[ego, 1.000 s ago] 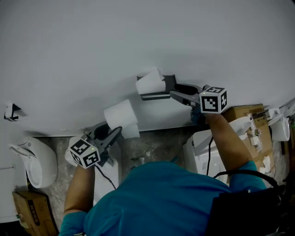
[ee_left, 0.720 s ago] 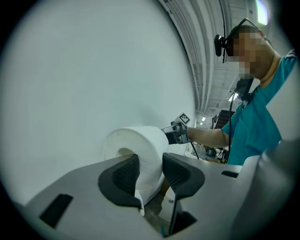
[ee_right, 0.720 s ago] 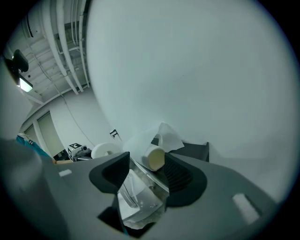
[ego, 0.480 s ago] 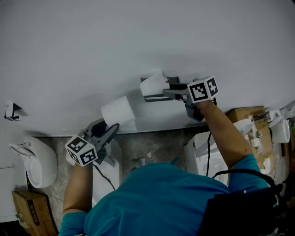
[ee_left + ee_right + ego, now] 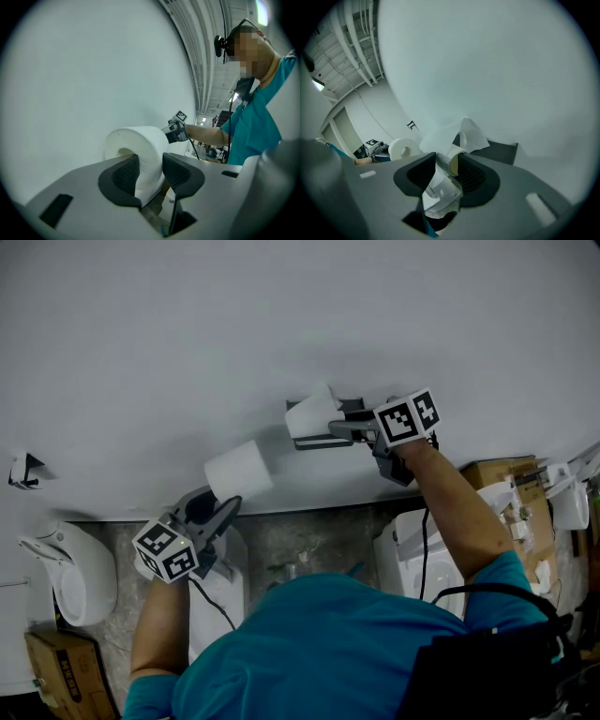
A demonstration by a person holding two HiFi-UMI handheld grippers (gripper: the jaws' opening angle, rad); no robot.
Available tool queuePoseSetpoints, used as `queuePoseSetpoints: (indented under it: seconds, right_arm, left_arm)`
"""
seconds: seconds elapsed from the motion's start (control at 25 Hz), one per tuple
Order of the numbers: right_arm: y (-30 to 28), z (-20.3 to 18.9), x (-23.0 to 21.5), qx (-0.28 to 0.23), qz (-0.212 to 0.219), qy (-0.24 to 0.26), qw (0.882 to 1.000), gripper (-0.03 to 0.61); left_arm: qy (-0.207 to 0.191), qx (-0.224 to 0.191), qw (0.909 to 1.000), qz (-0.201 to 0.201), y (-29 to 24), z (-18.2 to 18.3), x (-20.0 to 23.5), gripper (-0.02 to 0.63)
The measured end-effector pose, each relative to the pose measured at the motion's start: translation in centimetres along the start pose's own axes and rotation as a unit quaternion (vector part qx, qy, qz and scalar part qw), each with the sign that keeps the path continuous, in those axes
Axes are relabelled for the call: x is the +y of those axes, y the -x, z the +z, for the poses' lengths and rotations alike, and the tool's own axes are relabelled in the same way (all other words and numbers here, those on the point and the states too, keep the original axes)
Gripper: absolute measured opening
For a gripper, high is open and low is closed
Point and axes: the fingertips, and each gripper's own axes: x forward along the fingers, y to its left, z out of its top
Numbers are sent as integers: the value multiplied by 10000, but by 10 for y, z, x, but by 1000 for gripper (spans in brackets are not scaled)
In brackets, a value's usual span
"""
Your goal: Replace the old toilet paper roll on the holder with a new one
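Left gripper [image 5: 228, 510] is clenched on the new roll [image 5: 240, 471]: 1 jaw sits inside the core hole and the other presses the outer face, so the roll's thick wall is pinched between the 2 pads. It holds that full white roll out in the air close to the wall [image 5: 281, 315], below and to the left of the holder [image 5: 349, 407] and apart from it. Right gripper [image 5: 330, 432] reaches the holder from the right, and its 2 jaws have just been closing. Between them is the end of the old roll [image 5: 311, 414]; in the right gripper view the pads press on either side of its pale cardboard core, with crumpled paper bunched below. That old roll is nearly spent and sits at the dark holder, which is fixed to the wall, with 1 loose sheet sticking up. A cardboard box [image 5: 492, 470] stands on the floor to the right.
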Motion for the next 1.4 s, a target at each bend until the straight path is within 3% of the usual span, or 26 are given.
queuePoseSetpoints:
  seconds: [0.4, 0.84, 1.12, 1.4]
  right_arm:
    - [4, 2, 9, -162, 180, -11, 9997, 31]
    - [75, 1, 0, -796, 418, 34, 9959, 25]
    - [144, -29, -16, -1106, 311, -26, 9934, 25]
    - [175, -81, -45, -964, 144, -248, 9949, 25]
  left_arm:
    - [-2, -10, 10000, 22, 2, -2, -3, 156]
    - [-25, -4, 10000, -37, -7, 3, 0, 156]
    - [-68, 15, 9999, -106, -14, 7, -6, 156]
    - [-93, 138, 9998, -79, -20, 9, -14, 156]
